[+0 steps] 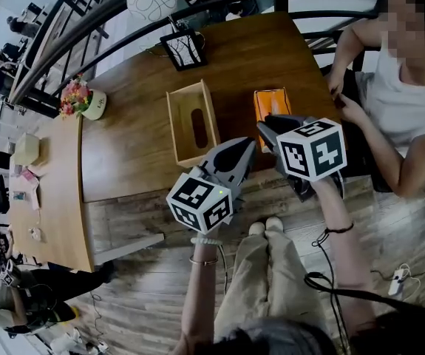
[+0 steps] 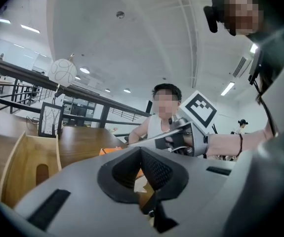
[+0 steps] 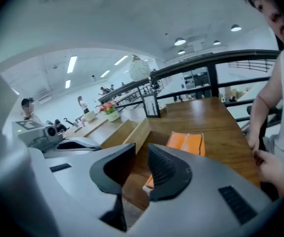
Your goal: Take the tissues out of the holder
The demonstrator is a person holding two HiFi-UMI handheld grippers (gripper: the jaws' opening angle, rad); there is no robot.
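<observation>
Head view shows the wooden holder [image 1: 172, 124] lying on the surface [image 1: 131, 146] with its open side up. Its oval slot is visible on the far inner face, and I can see nothing inside it. The orange tissue pack [image 1: 270, 102] lies flat just to the right of the holder, apart from it. From that I judge the main step done: the tissues are out. At most it remains to make sure nothing stayed behind in the holder.

My right hand-held gripper [image 1: 271, 130] hangs to the right of the holder, over the near end of the pack. Its jaws stand a narrow way apart with nothing between them, and through the gap I see only the pack's near end and bare wood. Whether the tips touch the pack I cannot tell.

My left hand-held gripper [image 1: 245, 150] sits off the holder's near right corner, pointing toward the pack. Its jaws are drawn together to a point and clamp nothing that I can make out. The bit of orange and white behind the pads I take to be the pack beyond.
</observation>
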